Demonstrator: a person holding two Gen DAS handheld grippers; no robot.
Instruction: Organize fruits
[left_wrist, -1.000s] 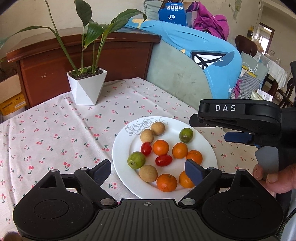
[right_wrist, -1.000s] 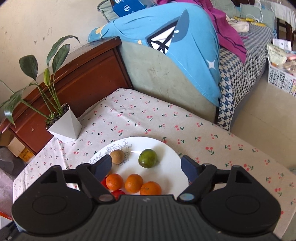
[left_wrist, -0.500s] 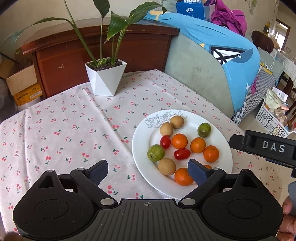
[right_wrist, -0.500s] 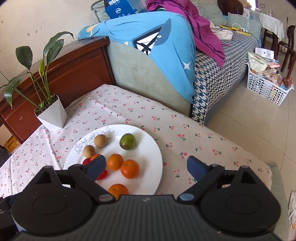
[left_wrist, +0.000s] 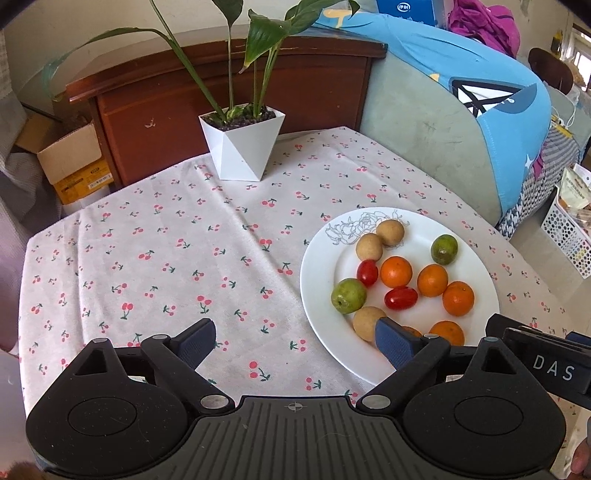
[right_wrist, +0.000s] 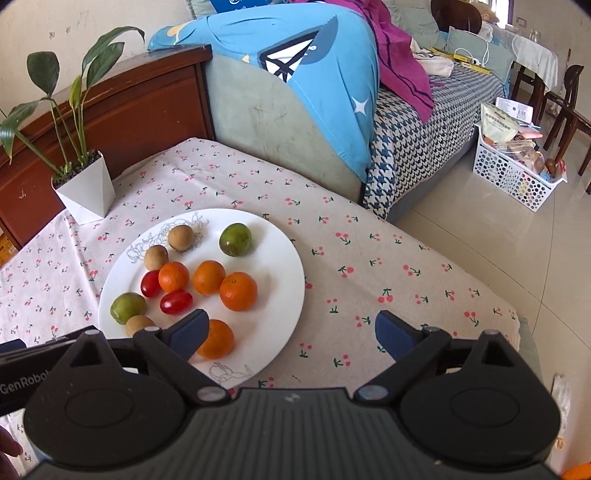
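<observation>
A white plate (left_wrist: 476, 258) (right_wrist: 280, 258) on the cherry-print tablecloth holds several small oranges (left_wrist: 396, 272) (right_wrist: 238, 291), two red cherry tomatoes (left_wrist: 400, 297) (right_wrist: 176, 302), two green fruits (left_wrist: 348, 295) (right_wrist: 235, 239) and three brown longans (left_wrist: 369, 246) (right_wrist: 180, 237). My left gripper (left_wrist: 293, 343) is open and empty, above the cloth left of the plate's near edge. My right gripper (right_wrist: 291, 334) is open and empty, above the plate's near right rim; its left fingertip (right_wrist: 190, 332) partly hides an orange (right_wrist: 218, 343).
A white pot with a green plant (left_wrist: 242, 147) (right_wrist: 85, 192) stands at the table's far side before a wooden headboard (left_wrist: 236, 85). A bed with blue bedding (right_wrist: 314, 74) borders the table. A white basket (right_wrist: 513, 173) sits on the floor to the right.
Both grippers have drawn back and shifted apart, the left one leftward. The plate now sits further right in the left view and left in the right view. Both stay open.
</observation>
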